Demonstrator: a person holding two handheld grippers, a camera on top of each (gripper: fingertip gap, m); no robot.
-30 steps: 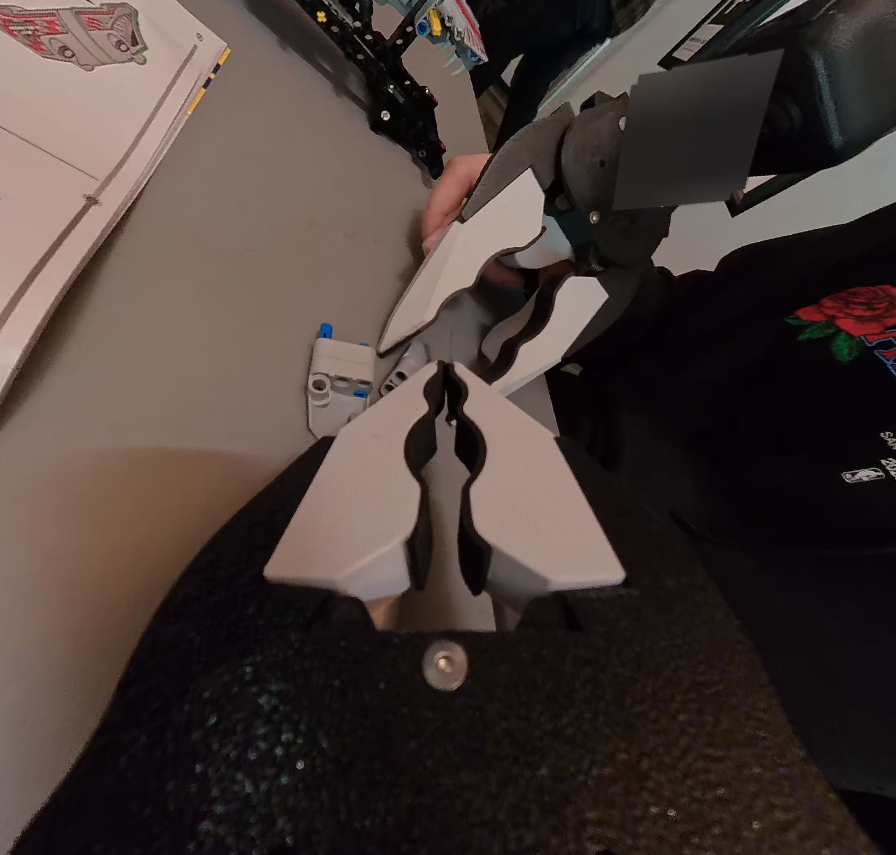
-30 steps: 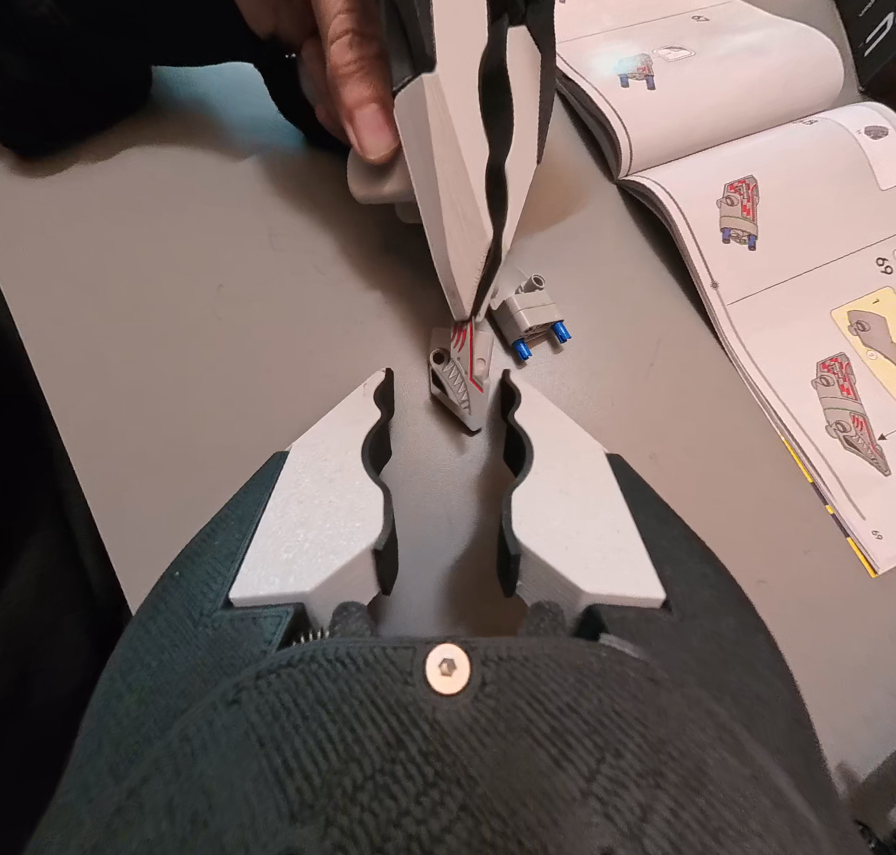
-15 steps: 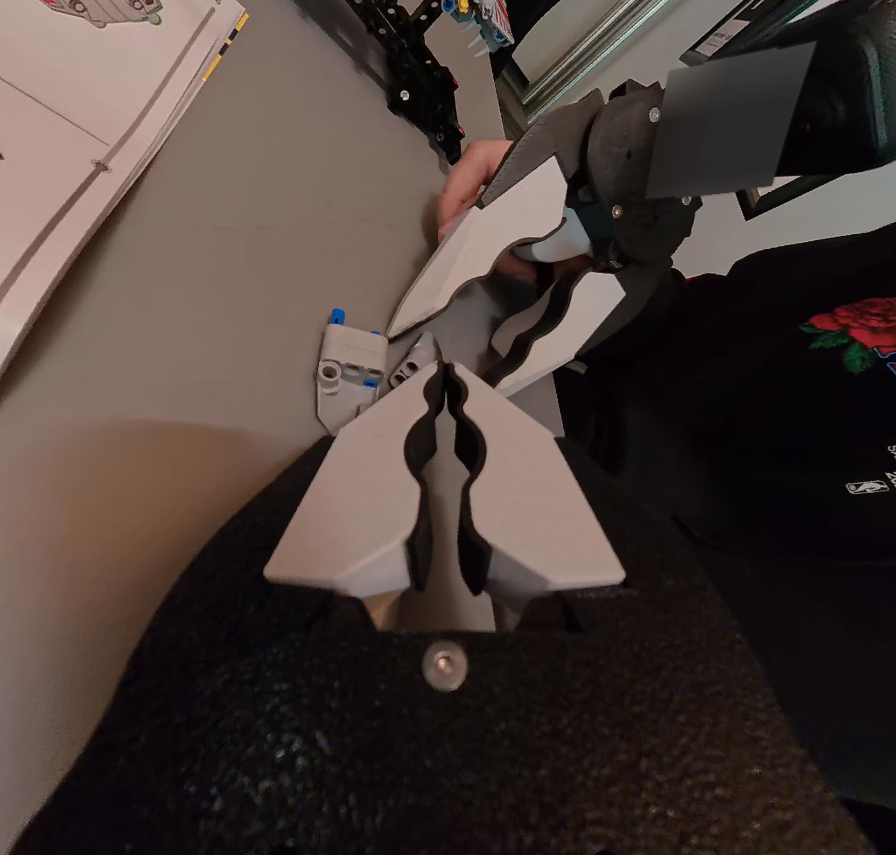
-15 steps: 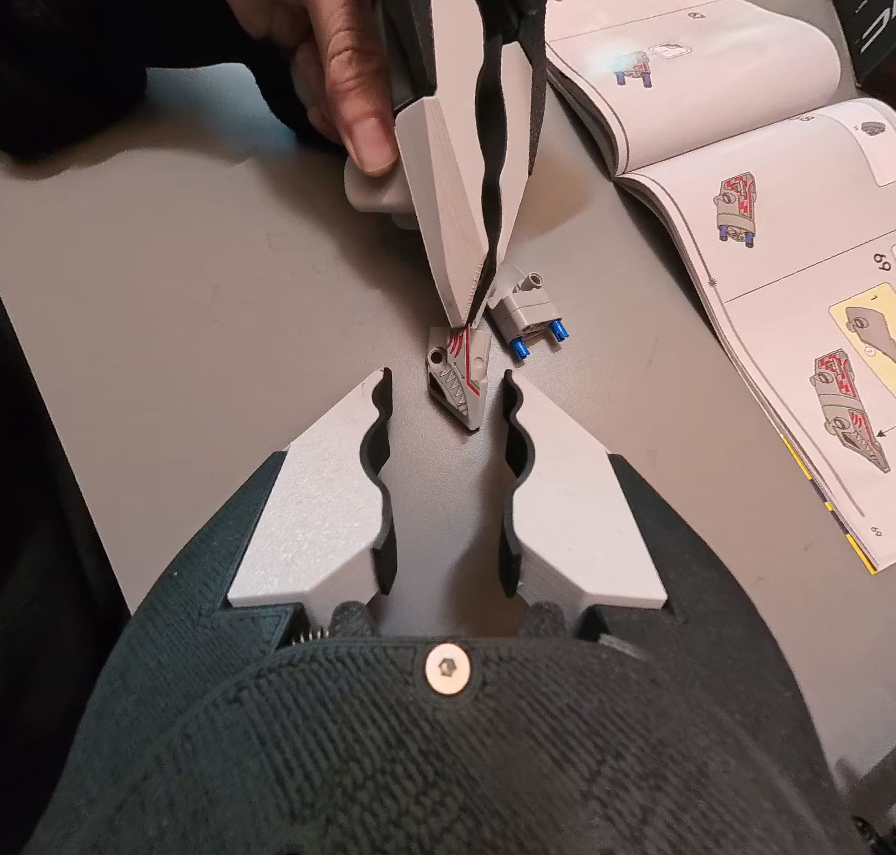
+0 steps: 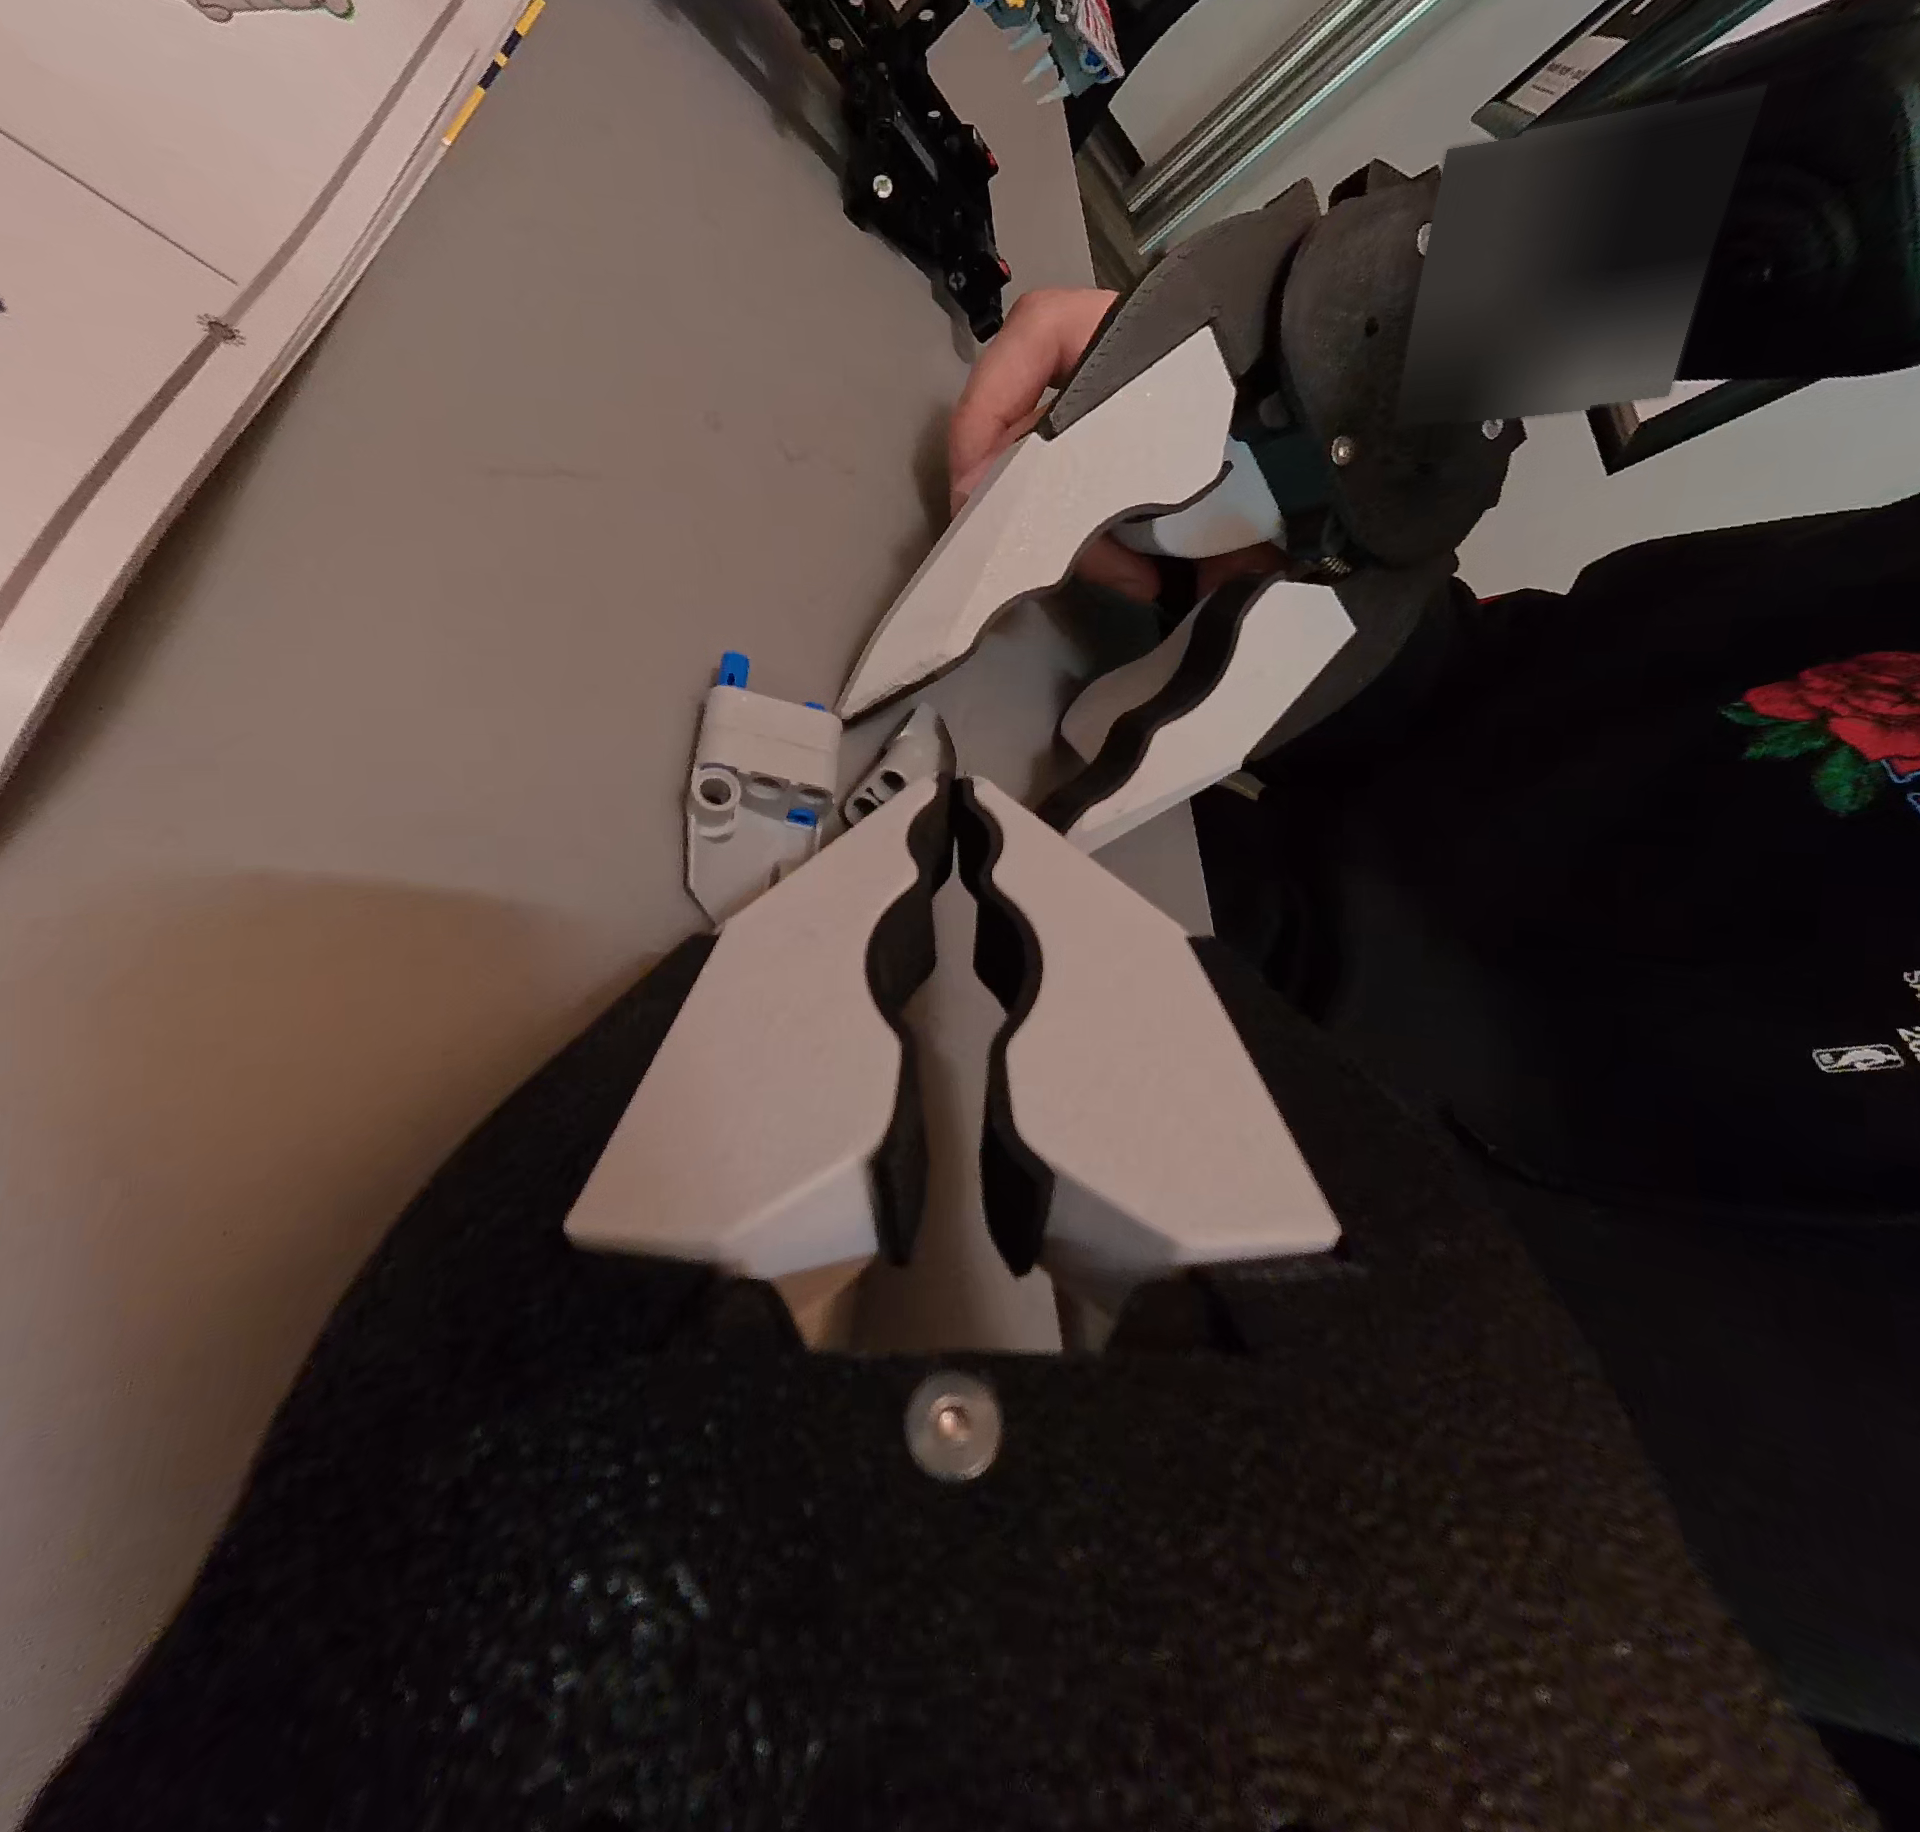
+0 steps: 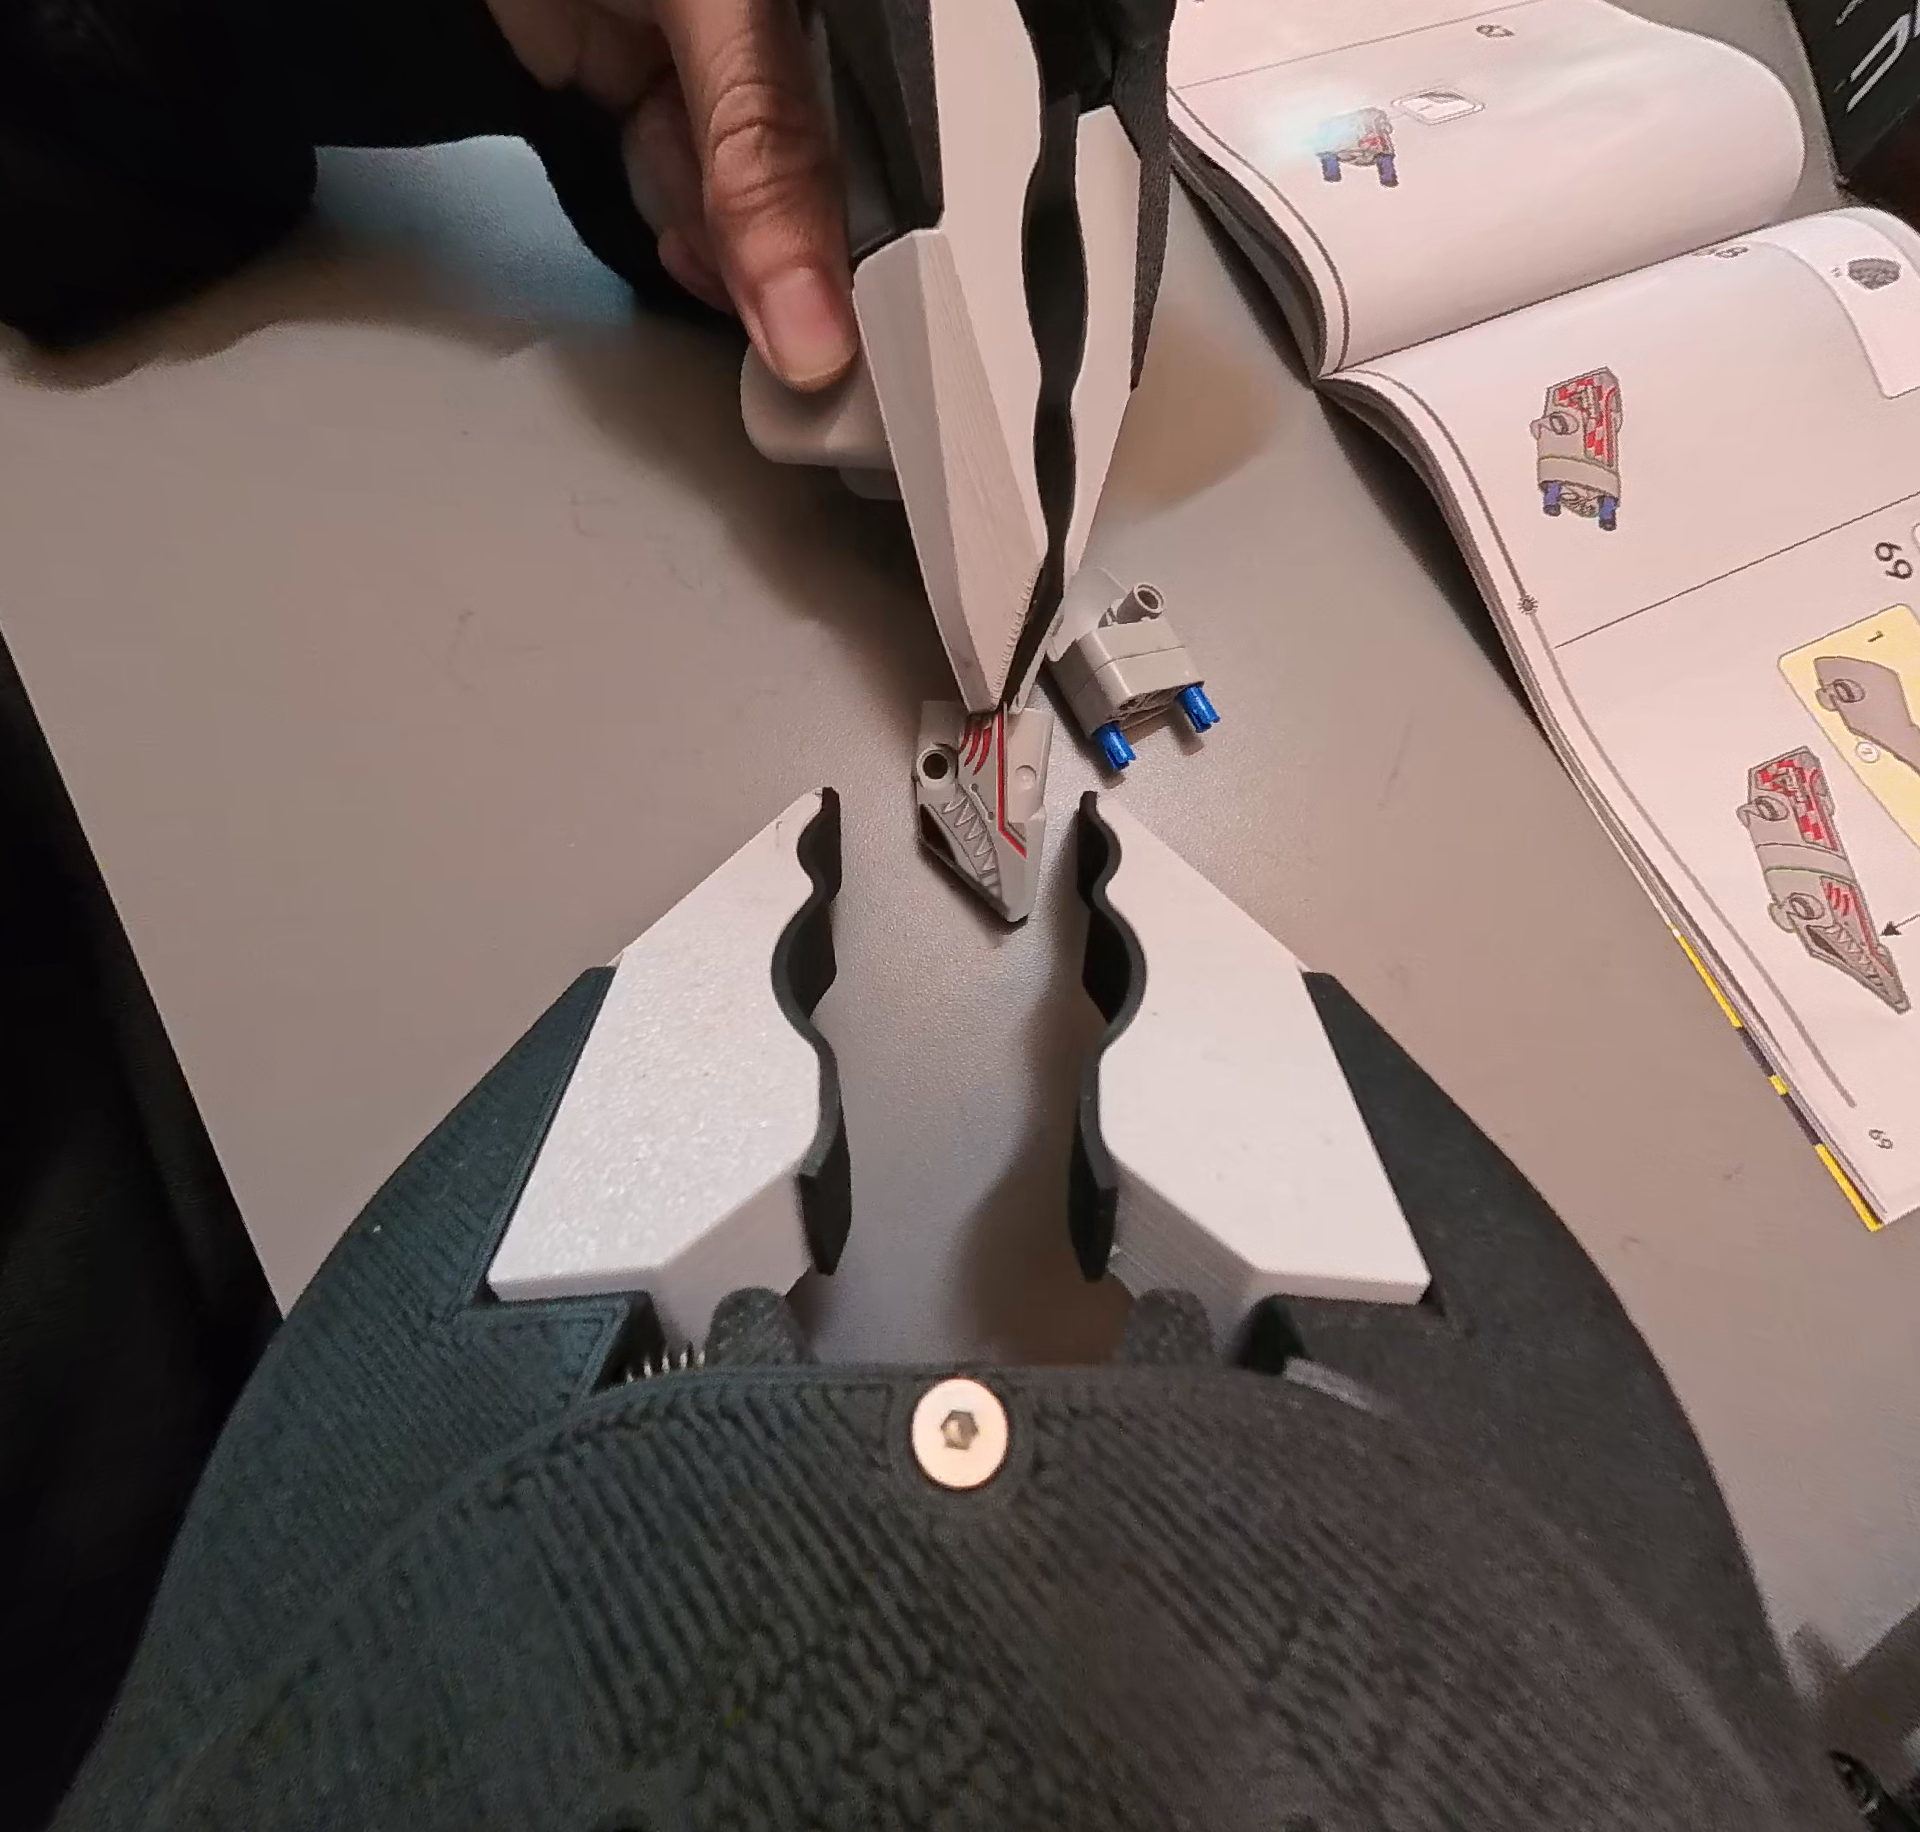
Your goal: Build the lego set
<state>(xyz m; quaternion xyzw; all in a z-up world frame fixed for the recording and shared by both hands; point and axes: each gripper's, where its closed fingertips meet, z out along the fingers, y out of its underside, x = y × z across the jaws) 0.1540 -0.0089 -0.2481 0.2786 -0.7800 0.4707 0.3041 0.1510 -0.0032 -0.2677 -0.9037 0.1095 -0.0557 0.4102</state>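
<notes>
A grey wedge panel (image 6: 977, 826) with red stripes and printed teeth sits on the grey table (image 6: 416, 691). My left gripper (image 5: 954, 793) is shut, and its tips pinch the panel's far edge; it also shows in the right wrist view (image 6: 1006, 689), coming down from above. In the left wrist view only a sliver of the panel (image 5: 902, 759) shows beside my tips. My right gripper (image 6: 956, 803) is open, one finger on each side of the panel's near end without touching it. It also shows in the left wrist view (image 5: 961, 764). A small grey assembly with blue pins (image 6: 1127, 660) lies just to the right.
An open instruction booklet (image 6: 1558, 535) lies to the right of the parts. A black Technic build (image 5: 914, 151) stands at the far table edge. A person's hand (image 6: 748, 172) holds the left gripper. A black box (image 6: 1870, 47) is at the top right. Left and right tips are no more than a few centimetres apart.
Almost nothing. The left gripper stays shut on the panel's edge and has shifted slightly. The right gripper stays open around the panel.
</notes>
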